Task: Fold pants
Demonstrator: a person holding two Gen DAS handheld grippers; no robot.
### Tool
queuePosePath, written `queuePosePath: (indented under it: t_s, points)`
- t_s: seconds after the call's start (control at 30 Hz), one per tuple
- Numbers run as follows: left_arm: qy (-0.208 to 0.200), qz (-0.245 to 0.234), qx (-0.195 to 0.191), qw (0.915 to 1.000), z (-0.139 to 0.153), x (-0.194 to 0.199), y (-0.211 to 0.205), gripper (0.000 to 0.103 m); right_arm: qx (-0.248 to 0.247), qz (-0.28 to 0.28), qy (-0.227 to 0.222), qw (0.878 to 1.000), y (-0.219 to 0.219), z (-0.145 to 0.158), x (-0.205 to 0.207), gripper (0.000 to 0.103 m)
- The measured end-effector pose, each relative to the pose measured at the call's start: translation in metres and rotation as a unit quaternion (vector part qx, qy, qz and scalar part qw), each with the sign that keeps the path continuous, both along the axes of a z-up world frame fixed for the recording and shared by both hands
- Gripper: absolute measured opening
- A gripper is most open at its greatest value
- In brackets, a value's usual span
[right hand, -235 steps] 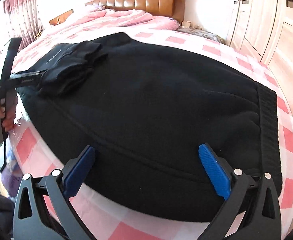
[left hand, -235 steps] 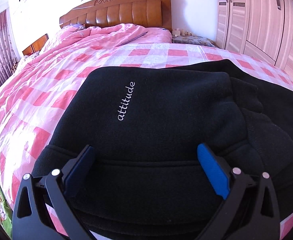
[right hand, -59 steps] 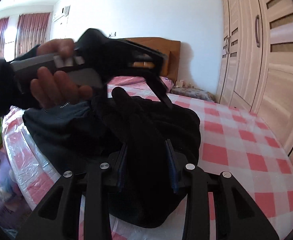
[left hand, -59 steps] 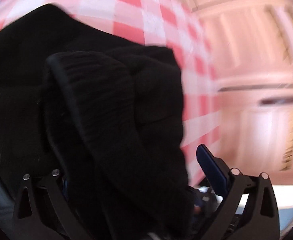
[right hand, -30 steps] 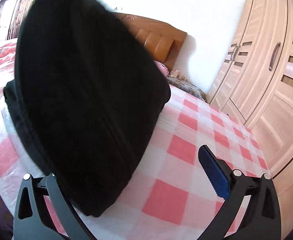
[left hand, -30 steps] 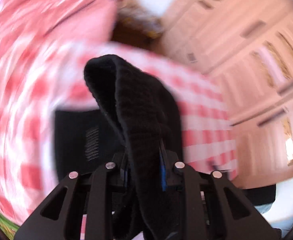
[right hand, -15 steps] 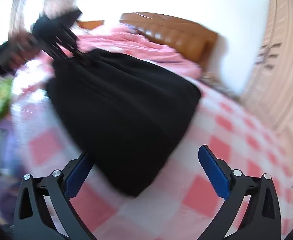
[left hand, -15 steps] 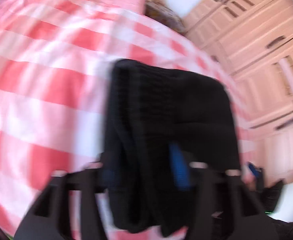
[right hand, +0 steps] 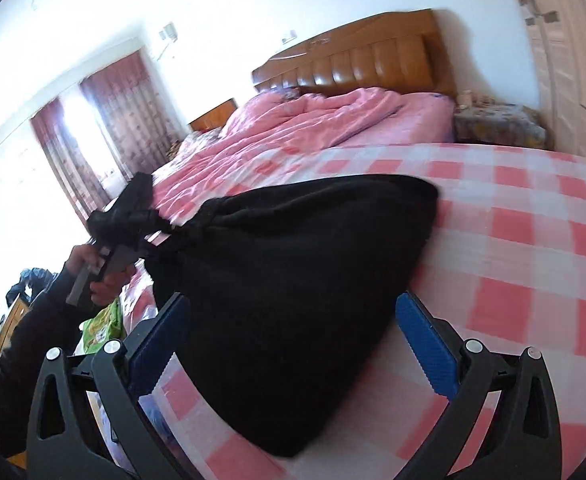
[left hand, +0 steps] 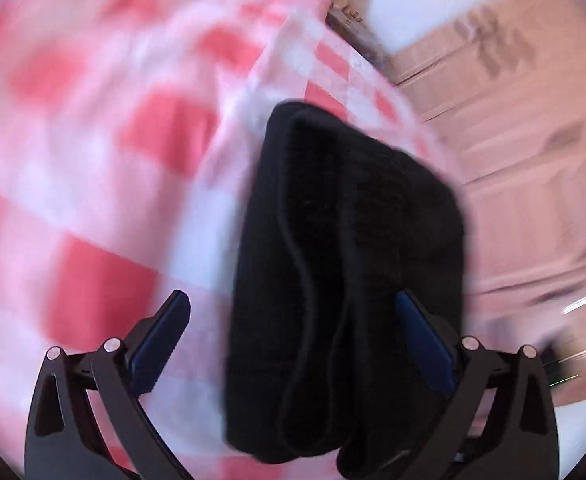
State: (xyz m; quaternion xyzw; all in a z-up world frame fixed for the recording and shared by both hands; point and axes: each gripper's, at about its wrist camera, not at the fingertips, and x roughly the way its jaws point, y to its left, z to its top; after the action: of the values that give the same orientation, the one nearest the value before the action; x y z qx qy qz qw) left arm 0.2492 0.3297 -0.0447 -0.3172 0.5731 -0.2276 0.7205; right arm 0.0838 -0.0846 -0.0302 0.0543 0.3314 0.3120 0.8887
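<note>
The black pants (right hand: 293,248) lie folded in a thick bundle on the pink checked bedsheet (right hand: 533,240), near the bed's front edge. In the left wrist view the bundle (left hand: 345,264) shows its layered folded edge between the open fingers of my left gripper (left hand: 293,344), which is not clamped on it. In the right wrist view the left gripper (right hand: 133,216) sits at the bundle's left end. My right gripper (right hand: 293,344) is open and empty, with the bundle's near side between its fingers.
A pink quilt (right hand: 313,128) and wooden headboard (right hand: 353,56) are at the far end of the bed. A wooden wardrobe (left hand: 513,120) stands to the right. A nightstand (right hand: 497,124) sits beside the headboard. Curtains (right hand: 105,120) hang at the left.
The left gripper, shut on the folded pants a second ago, has opened and the bundle now rests on the sheet. The right gripper stayed open and swung back toward the bundle.
</note>
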Motion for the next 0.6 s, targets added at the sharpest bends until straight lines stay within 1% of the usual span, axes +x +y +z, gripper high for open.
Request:
queuePosePath:
  t_s: [0.03,0.07,0.1,0.13,0.17,0.2,0.23,0.27,0.3,0.33,0.37,0.4,0.43,0.47,0.53,0.57,0.6]
  points:
    - [0.011,0.035,-0.032,0.9988,-0.008,0.000,0.018,0.101,-0.042,0.019,0.012,0.999,0.019,-0.012,0.004,0.099]
    - [0.009,0.072,-0.047,0.9963,-0.010,-0.003,0.035,0.101,-0.082,0.020,0.011,0.996,0.031,-0.020,0.005,0.099]
    - [-0.004,0.112,-0.054,0.9922,-0.006,-0.011,0.052,0.101,-0.119,0.019,-0.010,0.993,0.042,-0.026,0.000,0.099]
    - [-0.019,0.145,-0.041,0.9884,0.004,-0.020,0.061,0.100,-0.124,0.030,-0.022,0.992,0.045,-0.026,-0.005,0.099]
    - [-0.042,0.171,-0.006,0.9843,0.021,-0.031,0.062,0.100,-0.104,0.051,-0.015,0.993,0.043,-0.021,-0.004,0.099]
    - [-0.094,0.156,0.042,0.9824,0.050,-0.044,0.048,0.100,-0.076,0.064,-0.007,0.995,0.039,-0.017,-0.002,0.099]
    - [-0.137,0.119,0.068,0.9810,0.073,-0.054,0.026,0.100,-0.021,0.085,0.002,0.996,0.029,-0.008,0.003,0.099]
    - [-0.172,0.085,0.081,0.9780,0.091,-0.063,0.003,0.101,0.029,0.095,0.004,0.995,0.016,0.002,0.010,0.099]
    - [-0.204,0.040,0.089,0.9741,0.108,-0.074,-0.030,0.101,0.057,0.093,0.000,0.994,0.007,0.009,0.016,0.099]
    - [-0.222,0.004,0.094,0.9705,0.116,-0.080,-0.055,0.101,0.079,0.083,-0.002,0.993,-0.003,0.015,0.025,0.099]
    - [-0.238,-0.030,0.104,0.9652,0.122,-0.084,-0.081,0.101,0.091,0.072,0.001,0.993,-0.009,0.020,0.033,0.099]
    - [-0.248,-0.050,0.116,0.9605,0.121,-0.087,-0.101,0.101,0.111,0.055,0.015,0.992,-0.019,0.022,0.049,0.099]
    - [-0.249,-0.068,0.133,0.9569,0.116,-0.088,-0.118,0.101,0.128,0.045,0.032,0.990,-0.025,0.023,0.064,0.099]
    - [-0.243,-0.086,0.168,0.9514,0.104,-0.084,-0.134,0.101,0.138,0.037,0.045,0.989,-0.029,0.024,0.077,0.099]
    - [-0.228,-0.090,0.229,0.9419,0.078,-0.081,-0.145,0.101,0.147,0.015,0.083,0.986,-0.034,0.023,0.106,0.099]
    - [-0.219,-0.093,0.240,0.9413,0.064,-0.080,-0.145,0.101,0.152,0.022,0.096,0.983,-0.032,0.023,0.118,0.099]
    - [-0.230,-0.094,0.240,0.9386,0.053,-0.084,-0.142,0.101,0.155,0.038,0.109,0.981,-0.025,0.022,0.132,0.099]
